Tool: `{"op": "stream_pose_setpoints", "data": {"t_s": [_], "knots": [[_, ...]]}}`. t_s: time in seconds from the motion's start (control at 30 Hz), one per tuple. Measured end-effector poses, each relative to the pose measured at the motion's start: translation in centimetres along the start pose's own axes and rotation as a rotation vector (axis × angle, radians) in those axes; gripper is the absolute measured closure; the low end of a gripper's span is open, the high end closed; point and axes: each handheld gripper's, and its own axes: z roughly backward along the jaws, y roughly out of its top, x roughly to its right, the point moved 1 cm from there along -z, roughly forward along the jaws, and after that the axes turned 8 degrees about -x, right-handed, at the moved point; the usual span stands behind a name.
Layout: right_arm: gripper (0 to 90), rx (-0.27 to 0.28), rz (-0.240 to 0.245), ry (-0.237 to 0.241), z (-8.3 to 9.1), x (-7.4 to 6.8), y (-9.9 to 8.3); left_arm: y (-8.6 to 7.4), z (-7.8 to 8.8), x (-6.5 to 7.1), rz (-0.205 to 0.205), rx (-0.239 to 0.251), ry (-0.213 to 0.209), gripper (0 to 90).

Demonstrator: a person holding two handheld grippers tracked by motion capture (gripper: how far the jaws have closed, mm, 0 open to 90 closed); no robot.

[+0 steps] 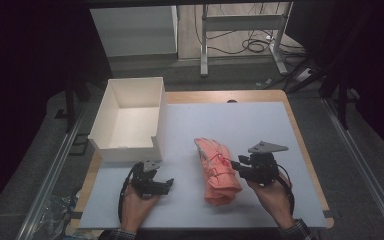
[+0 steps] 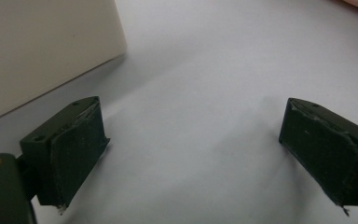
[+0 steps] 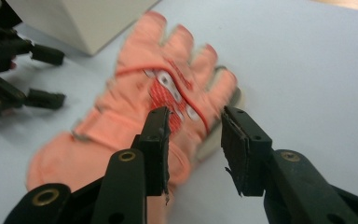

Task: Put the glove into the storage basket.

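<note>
At the centre of the high view, slightly low and right, an orange glove (image 1: 216, 170) is lying flat on the grey mat (image 1: 260, 130), its fingers pointing toward the top of the frame and its cuff toward the bottom. Just right of it, the right gripper (image 1: 233, 163) is sitting in the person's right hand (image 1: 275, 197), its tips reaching over the glove's right edge. In the right gripper view the glove (image 3: 140, 112) is filling the middle of the frame, and the two black jaws are standing partly open above its palm area, with a clear gap between them; nothing is clamped, and the pads are not pressing on the fabric.

In the lower left of the high view, the left gripper (image 1: 169, 184) is resting in the left hand (image 1: 137, 205), pointing right, well apart from the glove. In the left gripper view its jaws are standing wide apart over bare mat (image 2: 205, 93), holding nothing. A white box (image 1: 130, 120) is sitting in the upper left of the mat, its wall (image 2: 42, 51) showing at the upper left of the left gripper view.
</note>
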Motion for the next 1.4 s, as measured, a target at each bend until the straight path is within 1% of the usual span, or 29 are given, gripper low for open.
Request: {"op": "stream_pose_setpoints", "data": {"t_s": [0.1, 0.13, 0.17, 0.2, 0.27, 0.3, 0.37, 0.4, 0.47, 0.53, 0.6, 0.63, 0.73, 0.9, 1.03, 1.07, 1.13, 1.23, 1.33, 1.4], "knots": [[60.8, -0.01, 0.0, -0.005, 0.2, 0.7, -1.3, 0.1, 0.1, 0.0, -0.004, -0.005, 0.004, 7.4], [60.4, -0.013, 0.004, -0.009, 0.2, 0.9, -1.8, 0.4, 0.1, 0.1, 0.007, 0.003, -0.025, 7.6], [60.1, -0.016, 0.007, -0.006, 0.1, 1.1, -2.4, 0.7, 0.2, 0.2, 0.007, 0.015, -0.059, 7.8], [59.8, -0.022, 0.005, -0.006, 0.0, 1.2, -2.9, 1.1, 0.4, 0.6, 0.0, 0.027, -0.07, 7.9], [59.4, -0.029, 0.002, -0.002, -0.2, 1.5, -3.7, 2.5, 0.7, 1.5, -0.038, 0.032, -0.061, 7.8], [59.2, -0.03, -0.003, 0.002, -0.4, 1.6, -4.3, 3.1, 0.8, 1.7, -0.046, 0.037, -0.067, 7.8], [58.7, -0.037, -0.004, 0.01, -0.6, 1.6, -4.9, 4.6, 1.1, 2.4, -0.065, 0.064, -0.093, 7.8], [58.6, -0.038, -0.007, 0.012, -0.7, 1.6, -5.3, 5.4, 1.2, 2.8, -0.074, 0.073, -0.099, 7.8], [58.3, -0.039, -0.01, 0.019, -0.7, 1.6, -5.9, 6.8, 1.2, 3.5, -0.096, 0.076, -0.09, 7.8], [57.9, -0.035, -0.012, 0.032, -0.7, 1.7, -6.4, 8.1, 1.1, 3.8, -0.101, 0.085, -0.087, 7.8], [57.7, -0.039, -0.009, 0.045, -0.8, 1.6, -6.8, 9.1, 0.9, 3.9, -0.097, 0.096, -0.08, 7.8], [57.8, -0.036, -0.009, 0.052, -0.8, 1.5, -7.0, 9.5, 0.7, 3.9, -0.088, 0.102, -0.08, 7.8], [57.7, -0.032, -0.008, 0.066, -0.8, 1.3, -7.3, 10.4, 0.0, 4.1, -0.088, 0.093, -0.084, 7.9], [57.7, -0.017, -0.007, 0.09, -0.6, 1.1, -7.4, 10.9, -0.7, 4.4, -0.088, 0.09, -0.097, 7.9], [57.6, -0.01, 0.006, 0.103, -0.5, 0.8, -7.3, 11.1, -0.7, 4.6, -0.083, 0.1, -0.107, 7.9], [57.6, -0.006, 0.014, 0.107, -0.3, 0.4, -7.2, 11.2, -0.6, 4.7, -0.087, 0.103, -0.109, 7.9], [57.4, -0.001, 0.022, 0.119, -0.3, 0.1, -7.2, 11.4, -0.6, 4.8, -0.089, 0.104, -0.105, 7.8], [56.9, -0.006, 0.029, 0.129, -0.6, -0.1, -7.3, 11.5, -0.7, 4.9, -0.08, 0.102, -0.111, 7.9], [55.8, -0.006, 0.025, 0.127, -0.7, 0.0, -7.4, 11.1, -0.3, 4.8, -0.079, 0.095, -0.101, 7.7], [55.6, -0.003, 0.024, 0.126, -0.6, 0.1, -7.5, 10.2, 0.3, 4.7, -0.069, 0.091, -0.088, 7.4]]}}
